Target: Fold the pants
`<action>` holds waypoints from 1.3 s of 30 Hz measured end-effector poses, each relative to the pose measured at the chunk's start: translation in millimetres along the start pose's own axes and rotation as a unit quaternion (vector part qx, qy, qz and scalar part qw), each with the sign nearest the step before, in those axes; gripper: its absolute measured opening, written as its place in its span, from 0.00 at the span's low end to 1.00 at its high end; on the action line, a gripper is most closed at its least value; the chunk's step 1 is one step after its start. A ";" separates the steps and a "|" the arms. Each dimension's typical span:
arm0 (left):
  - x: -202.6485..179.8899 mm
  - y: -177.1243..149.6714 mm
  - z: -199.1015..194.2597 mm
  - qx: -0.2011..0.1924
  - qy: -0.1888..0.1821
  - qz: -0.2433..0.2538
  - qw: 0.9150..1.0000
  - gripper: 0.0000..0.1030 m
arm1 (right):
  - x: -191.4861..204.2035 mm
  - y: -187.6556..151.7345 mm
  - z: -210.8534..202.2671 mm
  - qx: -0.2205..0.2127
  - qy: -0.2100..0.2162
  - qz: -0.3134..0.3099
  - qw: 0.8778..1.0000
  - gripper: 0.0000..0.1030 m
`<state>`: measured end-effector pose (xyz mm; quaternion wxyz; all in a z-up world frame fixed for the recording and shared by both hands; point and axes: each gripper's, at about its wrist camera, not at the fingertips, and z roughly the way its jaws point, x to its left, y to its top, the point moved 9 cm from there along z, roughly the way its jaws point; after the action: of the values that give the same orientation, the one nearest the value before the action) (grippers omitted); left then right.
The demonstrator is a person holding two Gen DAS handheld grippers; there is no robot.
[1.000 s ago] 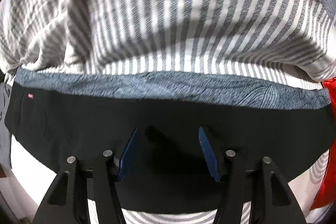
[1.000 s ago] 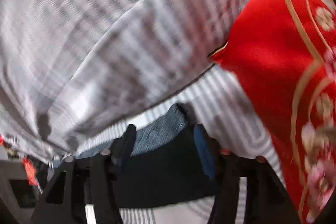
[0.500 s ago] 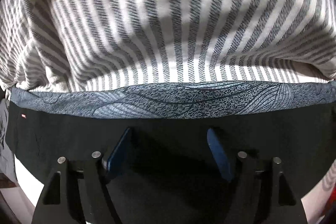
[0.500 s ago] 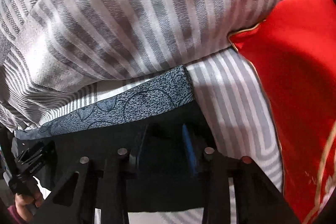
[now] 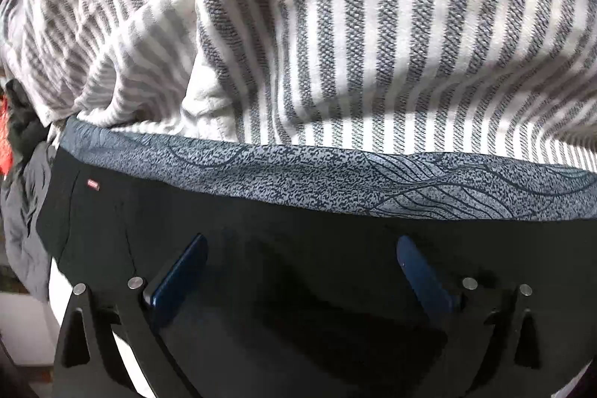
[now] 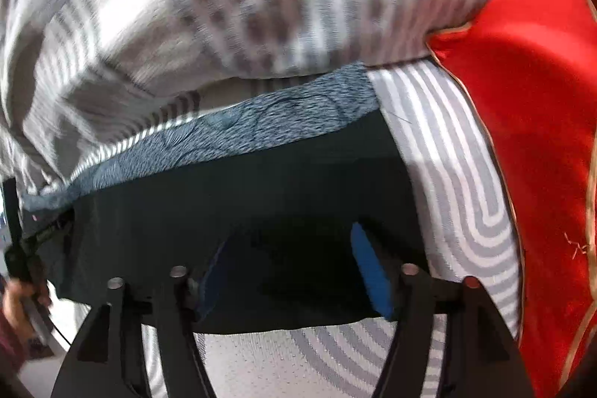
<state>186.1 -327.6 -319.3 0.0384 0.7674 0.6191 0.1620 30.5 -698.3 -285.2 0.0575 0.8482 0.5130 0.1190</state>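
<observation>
Both grippers, L (image 5: 300,248) & R (image 6: 294,248), point steeply down over pants (image 5: 298,286); fingers just opened wide, gripping nothing.

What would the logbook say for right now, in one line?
task: fold pants | pants: flat on striped bedding | left gripper: just opened, empty | right gripper: just opened, empty
</observation>
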 end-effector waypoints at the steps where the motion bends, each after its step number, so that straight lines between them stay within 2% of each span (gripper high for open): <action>1: 2.6 -0.7 2.3 0.001 0.001 0.004 1.000 1.00 | 1.6 -1.6 0.9 0.000 -0.003 -0.011 1.000 0.73; 3: -1.0 -0.6 -13.1 0.006 0.011 0.019 1.000 1.00 | 4.4 -2.6 2.6 0.001 -0.009 -0.027 1.000 0.75; 5: 4.7 7.4 -28.5 -0.021 0.023 0.034 0.999 1.00 | 6.7 -1.6 2.2 0.002 -0.008 -0.027 1.000 0.75; 8: 26.6 15.0 -35.6 -0.034 0.029 0.018 0.999 1.00 | 7.0 -2.3 2.9 0.000 0.006 -0.010 1.000 0.76; 10: 46.4 22.1 -26.6 -0.022 0.038 -0.008 0.999 1.00 | 6.5 -1.6 0.6 -0.003 0.013 -0.007 1.000 0.78; 12: 53.7 20.2 -1.8 -0.002 0.060 -0.010 0.998 1.00 | 0.6 -2.8 -4.2 -0.006 0.011 -0.014 1.000 0.79; 14: 64.3 4.5 20.6 0.044 0.097 0.001 0.994 1.00 | 2.9 -4.7 -3.5 -0.005 0.005 -0.024 1.000 0.79; 18: 80.7 -5.8 20.3 0.054 0.074 -0.038 0.995 1.00 | 9.7 -2.9 3.1 -0.001 0.014 -0.022 1.000 0.80; 22: 88.4 -20.5 -6.9 0.034 0.066 -0.014 0.997 1.00 | 11.6 -1.5 4.1 0.005 0.031 -0.020 0.999 0.86; 24: 93.7 -30.6 -23.4 0.027 0.058 -0.007 0.998 1.00 | 16.1 -3.2 5.8 0.014 0.038 -0.027 0.999 0.98; 25: 95.8 -38.8 -32.3 0.026 0.056 -0.002 0.998 1.00 | 20.2 -4.0 8.1 0.020 0.044 -0.032 0.998 1.00; 29: 110.3 -69.4 -44.4 0.027 0.061 0.014 0.998 1.00 | 28.2 -6.0 13.3 0.022 0.008 -0.051 0.998 1.00; 31: 119.4 -87.0 -42.9 0.038 0.062 0.003 0.997 1.00 | 30.8 -9.0 9.7 0.028 -0.001 -0.044 0.999 1.00; 32: 123.0 -90.4 -38.9 0.042 0.059 -0.004 0.997 1.00 | 34.7 -11.0 6.5 0.030 0.007 -0.036 0.999 1.00; 35: 137.4 -98.1 -40.2 0.045 0.061 -0.026 0.997 1.00 | 61.3 -21.3 -9.1 0.028 0.074 -0.005 0.997 0.99; 37: 154.6 -92.9 -35.0 0.041 0.066 -0.032 0.997 1.00 | 91.3 -34.0 -18.9 0.032 0.135 0.012 0.990 0.98; 39: 167.5 -83.6 -35.0 0.030 0.066 -0.035 0.997 1.00 | 130.6 -53.1 -26.2 0.045 0.206 0.027 0.977 0.98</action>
<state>127.6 -152.0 -274.3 -0.0194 0.7337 0.6515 0.1920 36.3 -558.7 -253.0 -0.0913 0.8206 0.4957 0.2695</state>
